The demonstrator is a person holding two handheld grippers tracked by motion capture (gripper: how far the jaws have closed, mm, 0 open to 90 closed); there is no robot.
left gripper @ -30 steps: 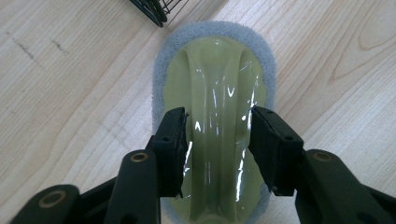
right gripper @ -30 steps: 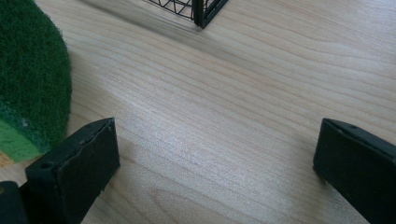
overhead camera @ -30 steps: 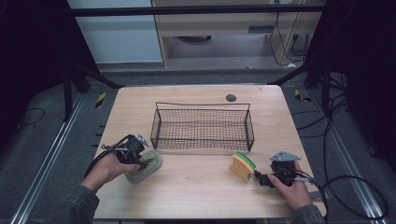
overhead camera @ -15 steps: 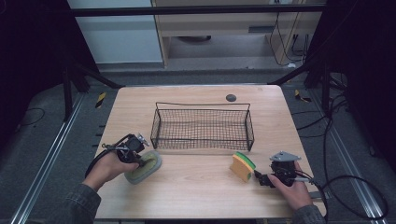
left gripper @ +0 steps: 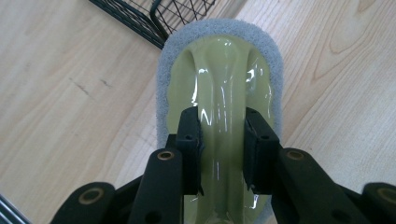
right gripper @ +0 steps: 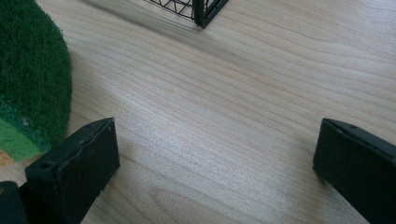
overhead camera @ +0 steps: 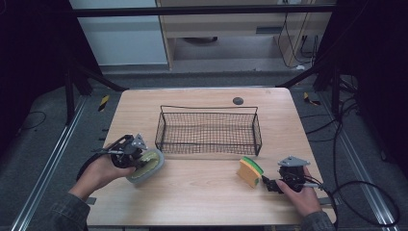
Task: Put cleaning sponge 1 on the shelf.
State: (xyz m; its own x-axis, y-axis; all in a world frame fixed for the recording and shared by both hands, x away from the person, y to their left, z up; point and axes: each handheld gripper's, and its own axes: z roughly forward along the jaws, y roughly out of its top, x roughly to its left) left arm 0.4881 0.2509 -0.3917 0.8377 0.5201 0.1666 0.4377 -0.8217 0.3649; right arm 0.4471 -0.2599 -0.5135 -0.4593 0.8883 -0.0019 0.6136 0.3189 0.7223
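1. Where the high view looks down on the wooden table (overhead camera: 202, 192), the left gripper (overhead camera: 139, 155) holds a pale scrubber (overhead camera: 146, 166) tilted near the wire basket (overhead camera: 209, 131); the right gripper (overhead camera: 269, 184) rests just beside a yellow-green sponge (overhead camera: 250, 172).
2. Left gripper view: the jaws, having just been closing, pinch the scrubber's (left gripper: 219, 79) glossy handle ridge.
3. Right gripper view: the jaws stand wide over bare wood, with the sponge (right gripper: 28, 79) beside the left-hand jaw.

Item count: one desk (overhead camera: 202, 197); one wire basket (overhead camera: 209, 130); two cleaning pads, comprising one grey-edged scrubber (overhead camera: 146, 166) and one green-and-yellow sponge (overhead camera: 250, 172); one small dark disc (overhead camera: 237, 100); two claws, left (overhead camera: 139, 156) and right (overhead camera: 267, 184).
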